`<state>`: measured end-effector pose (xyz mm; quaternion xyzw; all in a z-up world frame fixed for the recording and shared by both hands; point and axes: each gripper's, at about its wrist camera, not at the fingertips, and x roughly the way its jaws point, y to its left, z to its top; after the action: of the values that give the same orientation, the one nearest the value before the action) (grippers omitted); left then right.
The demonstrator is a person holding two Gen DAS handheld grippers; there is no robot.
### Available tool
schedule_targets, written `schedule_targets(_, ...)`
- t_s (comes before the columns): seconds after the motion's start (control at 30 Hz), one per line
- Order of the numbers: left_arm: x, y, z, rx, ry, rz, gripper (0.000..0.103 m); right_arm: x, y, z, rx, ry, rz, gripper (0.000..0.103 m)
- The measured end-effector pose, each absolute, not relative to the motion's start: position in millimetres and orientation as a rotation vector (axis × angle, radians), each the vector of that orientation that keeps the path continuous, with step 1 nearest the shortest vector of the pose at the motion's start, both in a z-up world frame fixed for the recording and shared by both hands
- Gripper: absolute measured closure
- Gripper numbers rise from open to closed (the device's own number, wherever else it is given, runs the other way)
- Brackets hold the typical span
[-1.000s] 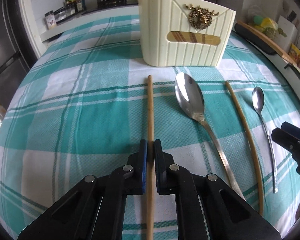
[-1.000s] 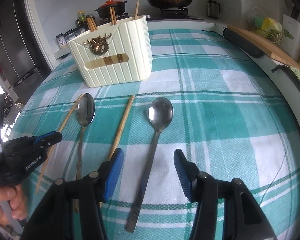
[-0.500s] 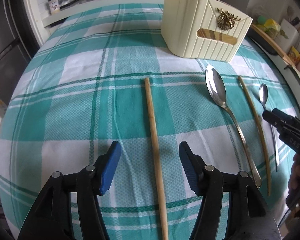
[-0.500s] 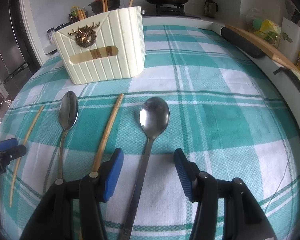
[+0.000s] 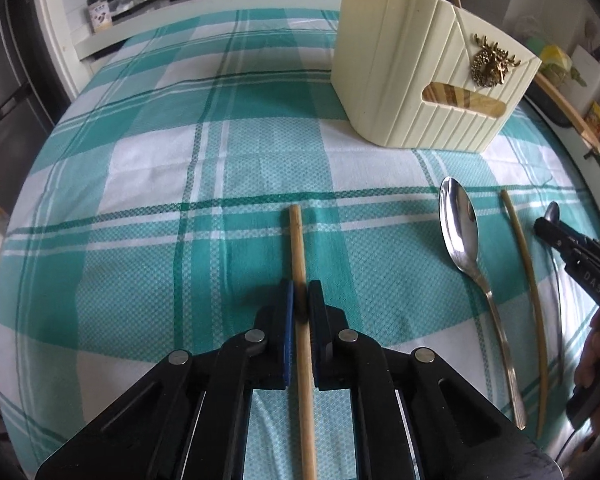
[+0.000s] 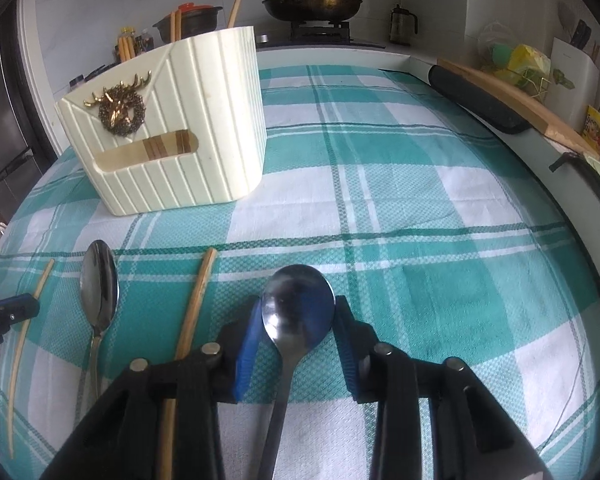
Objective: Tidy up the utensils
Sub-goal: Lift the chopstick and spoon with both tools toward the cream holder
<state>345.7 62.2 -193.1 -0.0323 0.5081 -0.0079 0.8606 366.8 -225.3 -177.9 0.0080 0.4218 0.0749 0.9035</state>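
Currently the left gripper (image 5: 299, 300) has its jaws pressed together on 1 wooden chopstick (image 5: 298, 248), pinching it a little back from its far tip; the stick runs straight ahead between the blue pads and back under the gripper body, lying on the teal checked tablecloth (image 5: 148, 184).

Right of this gripper, in order: 1 large steel spoon (image 5: 460, 232), bowl pointing away; a 2nd, thinner chopstick (image 5: 528, 280); then a small spoon (image 5: 553, 213), mostly hidden by the right gripper's tip. Ahead and to the right stands the cream ribbed utensil holder (image 5: 400, 80) with a brass deer emblem (image 5: 494, 62); several chopstick tops show above its rim.

The right gripper (image 6: 298, 312) has just been closing. Its jaws now sit on either side of the bowl of a steel spoon (image 6: 298, 304), with the handle running back beneath the gripper. Whether the pads actually press the bowl's edges I cannot tell; they look touching or nearly so.

Left of the right gripper: 1 chopstick (image 6: 198, 300) just beside the left finger, then a spoon (image 6: 99, 292), then the chopstick held by the left gripper (image 6: 28, 320). The holder (image 6: 168, 136) is ahead and left.
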Motion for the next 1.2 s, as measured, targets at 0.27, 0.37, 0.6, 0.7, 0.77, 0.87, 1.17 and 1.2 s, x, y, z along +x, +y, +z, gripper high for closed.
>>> schedule_targets(0.27, 312.6, 73.0, -144.8, -0.104, 0.91, -0.014, 0.098, 335.1, -241.1, -134.3, 0.053, 0.711, 0.255, 0.067)
schedule_targets(0.37, 295.1, 76.5, -118.8, -0.114, 0.835, -0.022, 0.098, 314.1, -241.5, -111.6, 0.049, 0.642, 0.289, 0.067)
schedule_targets(0.6, 261.2, 81.4, -81.7, -0.137, 0.725, -0.038, 0.098, 267.9, -238.5, -70.7, 0.028, 0.517, 0.328, 0.067)
schedule_targets(0.7, 249.9, 81.8, -75.5, -0.151, 0.7, -0.044, 0.098, 255.6, -234.9, -63.0, 0.013, 0.484, 0.334, 0.067)
schedule_targets(0.77, 243.0, 81.9, -72.3, -0.159, 0.689, -0.051, 0.098, 249.7, -233.6, -59.1, 0.01, 0.471, 0.337, 0.067)
schedule_targets(0.87, 236.1, 81.1, -66.0, -0.172, 0.674, -0.068, 0.098, 246.3, -234.4, -55.3, 0.013, 0.458, 0.34, 0.068)
schedule_targets(1.17, 226.6, 82.1, -49.1, -0.191, 0.624, -0.089, 0.098, 243.4, -236.0, -45.3, 0.006, 0.436, 0.345, 0.068)
schedule_targets(1.2, 225.8, 82.0, -47.5, -0.192, 0.62, -0.091, 0.098, 242.8, -236.1, -44.0, 0.004, 0.434, 0.346, 0.068)
